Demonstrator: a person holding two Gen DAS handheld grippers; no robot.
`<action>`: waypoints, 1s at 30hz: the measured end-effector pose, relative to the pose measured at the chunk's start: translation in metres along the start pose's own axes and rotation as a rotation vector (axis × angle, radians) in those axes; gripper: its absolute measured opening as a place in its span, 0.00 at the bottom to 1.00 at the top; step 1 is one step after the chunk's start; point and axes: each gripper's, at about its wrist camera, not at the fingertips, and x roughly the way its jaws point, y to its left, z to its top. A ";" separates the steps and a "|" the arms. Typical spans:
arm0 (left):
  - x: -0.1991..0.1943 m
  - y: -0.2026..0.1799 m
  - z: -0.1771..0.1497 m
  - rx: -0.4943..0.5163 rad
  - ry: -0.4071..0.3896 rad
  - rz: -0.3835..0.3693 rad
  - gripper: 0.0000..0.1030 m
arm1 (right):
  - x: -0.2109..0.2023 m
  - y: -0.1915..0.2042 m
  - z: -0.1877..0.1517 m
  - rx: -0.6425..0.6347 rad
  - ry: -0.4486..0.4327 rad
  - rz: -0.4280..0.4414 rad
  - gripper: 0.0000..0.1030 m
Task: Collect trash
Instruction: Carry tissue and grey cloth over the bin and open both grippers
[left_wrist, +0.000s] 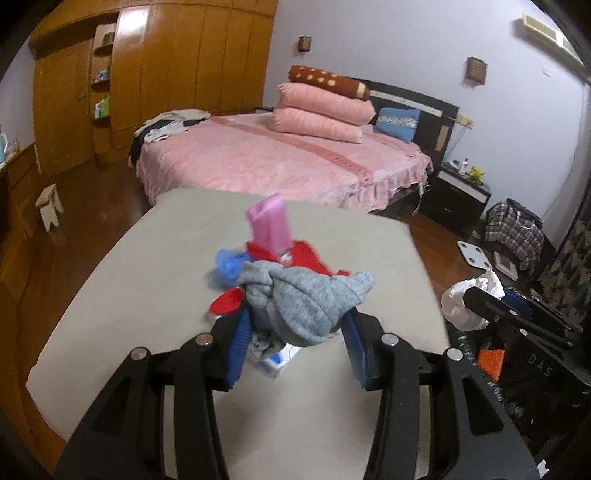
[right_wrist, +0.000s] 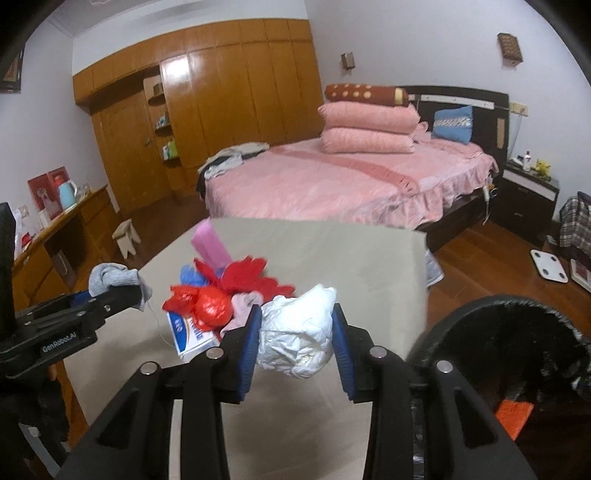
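Mid-collection: left gripper (left_wrist: 295, 325) clamps grey cloth (left_wrist: 306, 299); right gripper (right_wrist: 295, 332) clamps white wad (right_wrist: 297, 332). Next: release into bin (right_wrist: 509, 332), lower right.

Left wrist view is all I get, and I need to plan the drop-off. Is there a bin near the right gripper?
Observer: Yes. A black bin sits low to the right of the right gripper, beside the table.
Operator: What is that gripper carrying?
Observer: A crumpled white paper wad, pinched between its blue fingers.
Operator: Anything in the pile hidden behind my gray cloth?
Observer: A red plastic ball lying against a blue-and-white box.
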 end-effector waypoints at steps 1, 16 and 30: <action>-0.002 -0.005 0.000 0.005 -0.006 -0.006 0.43 | -0.004 -0.002 0.002 0.003 -0.007 -0.006 0.36; -0.022 -0.079 0.018 0.096 -0.052 -0.118 0.43 | -0.065 -0.049 0.004 0.034 -0.072 -0.117 0.36; -0.022 -0.160 0.017 0.211 -0.074 -0.251 0.43 | -0.109 -0.107 -0.006 0.101 -0.098 -0.248 0.36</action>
